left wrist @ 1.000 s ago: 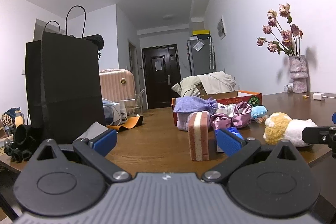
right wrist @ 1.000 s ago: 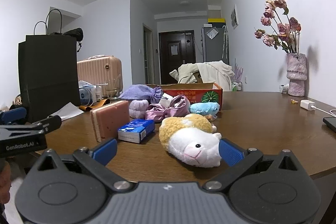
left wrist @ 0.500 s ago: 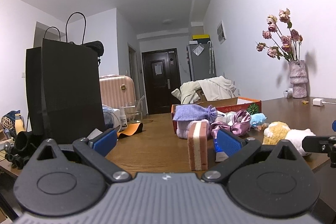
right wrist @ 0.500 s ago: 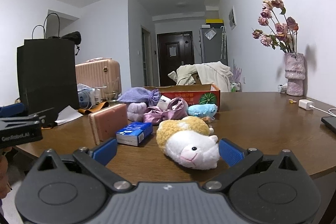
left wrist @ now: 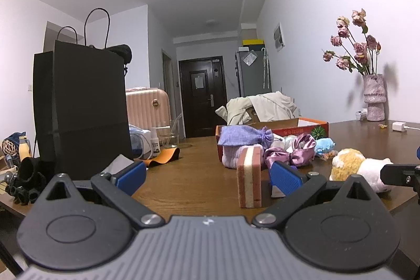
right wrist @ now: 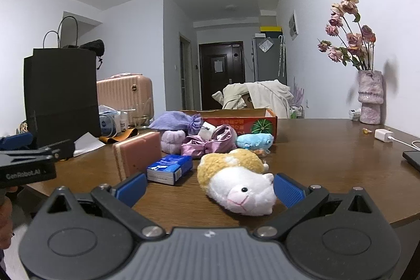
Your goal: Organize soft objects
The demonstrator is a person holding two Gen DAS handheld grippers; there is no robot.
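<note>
Both claws hang spread and empty at the worktop [right wrist: 328,148] edge, the right claw [right wrist: 208,186] lined up on the plush hamster [right wrist: 236,180] lying nearest, probably to move it toward the cardboard box [right wrist: 236,120] behind.

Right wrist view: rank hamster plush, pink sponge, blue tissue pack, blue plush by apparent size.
1. hamster plush, nearest the camera, so inflated
2. pink sponge
3. blue tissue pack
4. blue plush, close to the pack; unsure

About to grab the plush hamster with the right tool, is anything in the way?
Nothing visible. The yellow and white plush hamster lies on the wooden table just ahead of the open right tool; the blue tissue pack sits off to its left.
</note>
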